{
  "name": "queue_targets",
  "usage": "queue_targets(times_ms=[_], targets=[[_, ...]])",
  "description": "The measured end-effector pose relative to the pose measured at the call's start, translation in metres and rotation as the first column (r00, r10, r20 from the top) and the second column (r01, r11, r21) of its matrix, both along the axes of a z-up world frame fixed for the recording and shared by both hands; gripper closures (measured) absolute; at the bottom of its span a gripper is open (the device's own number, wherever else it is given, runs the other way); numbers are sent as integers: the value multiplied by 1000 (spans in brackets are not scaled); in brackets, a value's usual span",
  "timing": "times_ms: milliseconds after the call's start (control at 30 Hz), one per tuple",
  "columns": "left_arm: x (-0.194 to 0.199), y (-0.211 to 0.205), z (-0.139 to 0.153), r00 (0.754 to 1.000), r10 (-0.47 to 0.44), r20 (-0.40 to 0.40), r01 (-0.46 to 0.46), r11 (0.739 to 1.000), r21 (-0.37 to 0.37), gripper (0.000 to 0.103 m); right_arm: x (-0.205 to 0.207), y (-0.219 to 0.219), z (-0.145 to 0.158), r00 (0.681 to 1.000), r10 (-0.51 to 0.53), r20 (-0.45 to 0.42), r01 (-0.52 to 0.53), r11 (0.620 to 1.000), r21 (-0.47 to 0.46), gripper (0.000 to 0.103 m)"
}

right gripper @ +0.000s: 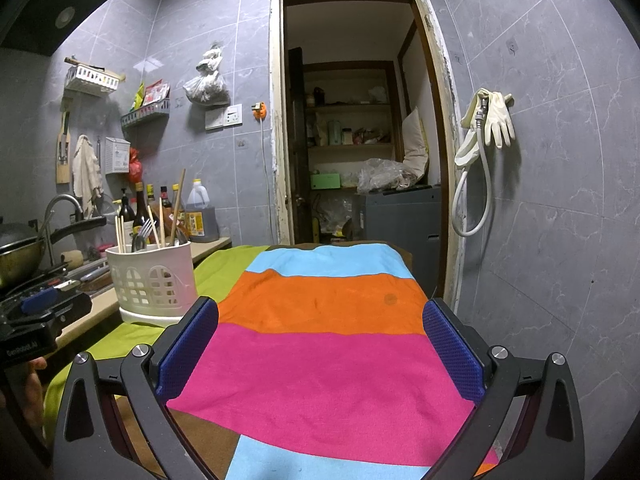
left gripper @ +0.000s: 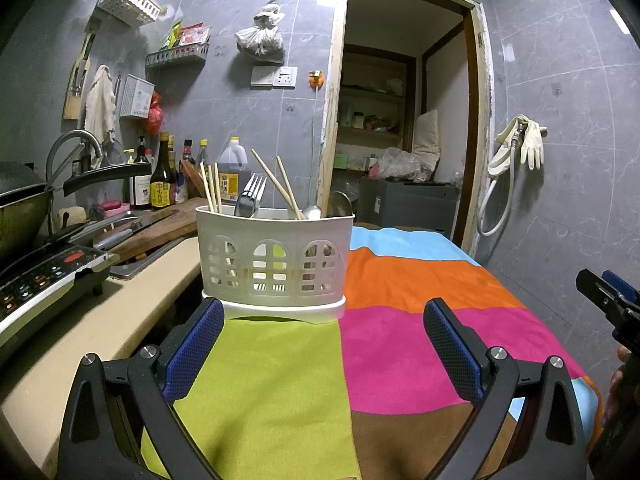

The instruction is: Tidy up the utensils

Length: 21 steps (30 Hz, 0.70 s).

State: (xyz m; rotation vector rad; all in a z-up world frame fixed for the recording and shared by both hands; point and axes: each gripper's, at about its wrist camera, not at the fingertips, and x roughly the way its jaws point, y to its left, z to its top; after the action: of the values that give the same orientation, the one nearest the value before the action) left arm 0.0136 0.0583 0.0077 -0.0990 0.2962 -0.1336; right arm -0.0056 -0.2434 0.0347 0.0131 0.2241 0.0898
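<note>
A white slotted utensil holder (left gripper: 274, 258) stands on the table's colourful cloth (left gripper: 384, 344), on the green patch by the counter. It holds wooden chopsticks (left gripper: 276, 182), a fork (left gripper: 254, 190) and spoons (left gripper: 338, 204). My left gripper (left gripper: 323, 312) is open and empty, just in front of the holder. In the right wrist view the holder (right gripper: 152, 276) is at the left. My right gripper (right gripper: 320, 316) is open and empty above the pink and orange stripes. The left gripper's body (right gripper: 40, 316) shows at that view's left edge.
A beige counter (left gripper: 132, 304) on the left carries an induction cooker (left gripper: 44, 276), a wok (left gripper: 20, 208), a cutting board with a knife (left gripper: 136, 226) and sauce bottles (left gripper: 160, 178). An open doorway (left gripper: 404, 120) lies behind the table. Gloves and a hose (left gripper: 516, 148) hang on the right wall.
</note>
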Motion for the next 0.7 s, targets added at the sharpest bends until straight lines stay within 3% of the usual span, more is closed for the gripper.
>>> queue_targets(times_ms=[700], targets=[[1,2,-6,1000,8,-18,-8,1000,6,5,0,2,-1,1000,3,-4,-3,1000,3,0]])
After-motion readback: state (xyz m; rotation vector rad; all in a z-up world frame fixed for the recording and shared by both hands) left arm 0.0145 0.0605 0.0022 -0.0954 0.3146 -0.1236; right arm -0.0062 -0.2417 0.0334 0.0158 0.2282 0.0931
